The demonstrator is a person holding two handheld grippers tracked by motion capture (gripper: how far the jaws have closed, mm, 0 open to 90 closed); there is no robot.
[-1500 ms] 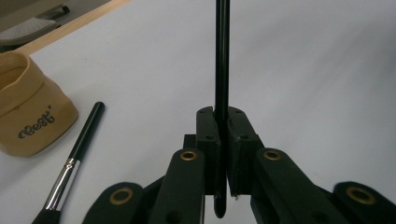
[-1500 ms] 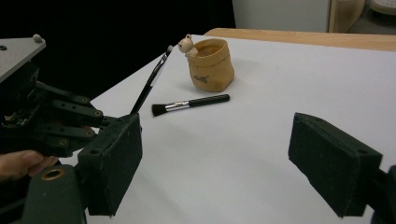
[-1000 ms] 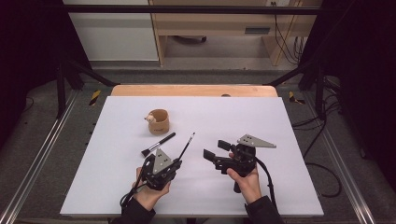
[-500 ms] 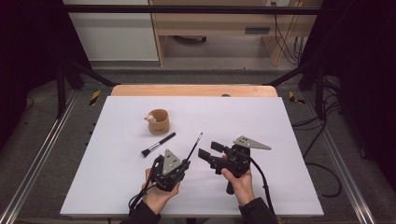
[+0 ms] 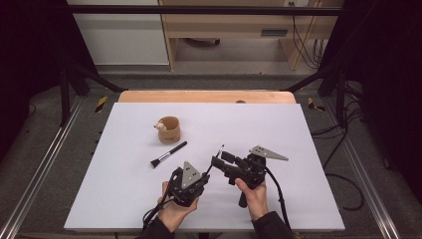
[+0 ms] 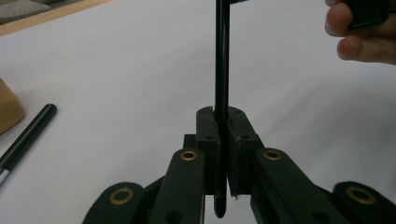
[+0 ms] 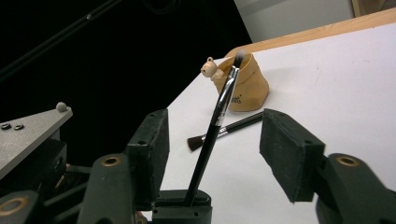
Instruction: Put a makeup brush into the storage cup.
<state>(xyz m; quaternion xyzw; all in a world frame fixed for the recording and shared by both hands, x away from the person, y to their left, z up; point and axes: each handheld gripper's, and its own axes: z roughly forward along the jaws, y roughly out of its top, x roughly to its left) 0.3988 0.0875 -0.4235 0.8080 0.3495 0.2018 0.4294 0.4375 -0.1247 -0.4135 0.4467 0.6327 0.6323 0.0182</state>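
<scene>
Since the earlier frames, both hands have drawn together at the lower middle of the high view, and the thin brush (image 5: 215, 158) has swung from leaning toward the upper left to standing between the two grippers. Nearest the bottom edge, the left gripper (image 5: 203, 175) keeps its jaws clamped on that brush's black handle; in the left gripper view the handle (image 6: 221, 84) runs straight up from between the tight pads. Just to its right, the right gripper (image 5: 219, 162) has been closing its jaws, which stand half wide. In the right gripper view the brush (image 7: 215, 122) rises between the two pads (image 7: 292, 156) without either pressing on it yet.

Judging by this, the step in hand is a hand-over of the thin brush from the left gripper to the right. The next move calls for the right jaws to finish closing squarely on the handle before the left lets go, or the brush could tip and fall.

Farther up the white table (image 5: 298, 134), left of centre, a second, wider brush (image 5: 168, 154) lies flat, and just beyond it stands the small tan cup (image 5: 169, 129) with a little figure on its rim, likely where the brushes belong.
</scene>
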